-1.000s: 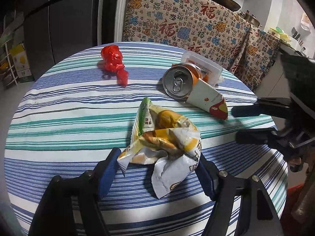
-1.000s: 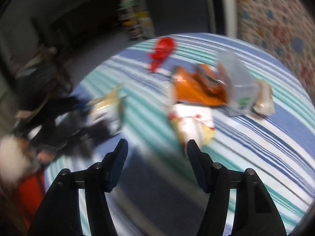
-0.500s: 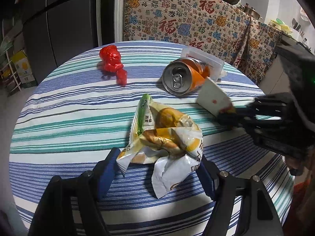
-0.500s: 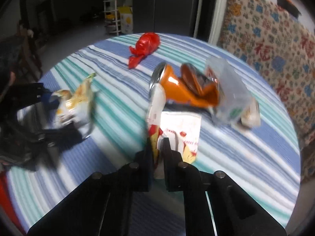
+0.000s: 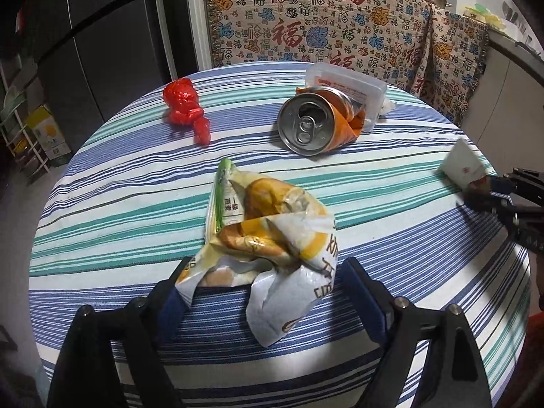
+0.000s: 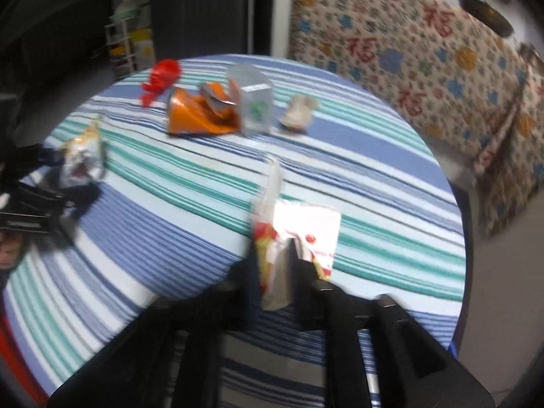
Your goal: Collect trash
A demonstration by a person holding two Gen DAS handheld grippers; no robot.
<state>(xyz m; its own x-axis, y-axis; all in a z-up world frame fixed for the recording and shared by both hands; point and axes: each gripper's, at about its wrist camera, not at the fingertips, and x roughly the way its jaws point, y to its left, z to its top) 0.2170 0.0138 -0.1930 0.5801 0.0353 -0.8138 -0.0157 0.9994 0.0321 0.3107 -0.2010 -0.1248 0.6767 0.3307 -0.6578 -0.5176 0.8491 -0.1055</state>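
The left wrist view looked down on a round table (image 5: 102, 183) covered by a blue, green and white striped cloth. A crumpled yellow and white snack bag (image 5: 268, 238) lay on the cloth between the fingers of the left gripper (image 5: 265, 278), whose jaws were opening; the near end of the bag sat between the blue pads, and whether the pads pressed on it could not be told. Beyond the bag a crushed orange can (image 5: 312, 125) lay on its side with its top facing the camera, touching a clear plastic box (image 5: 346, 83) behind it. A crumpled red wrapper (image 5: 185, 108) lay well to the left of the can. A patterned cloth (image 5: 323, 23) hung behind the table.

At the right edge of that view the right gripper (image 5: 489, 187) had a white paper carton (image 5: 462, 166) between its fingers. The right wrist view was blurred: the carton (image 6: 282, 238), white with red and yellow print, stood between the jaws, which were opening, near the table's edge. A crumpled pale scrap (image 6: 299, 115) lay just beside the box (image 6: 253, 102).
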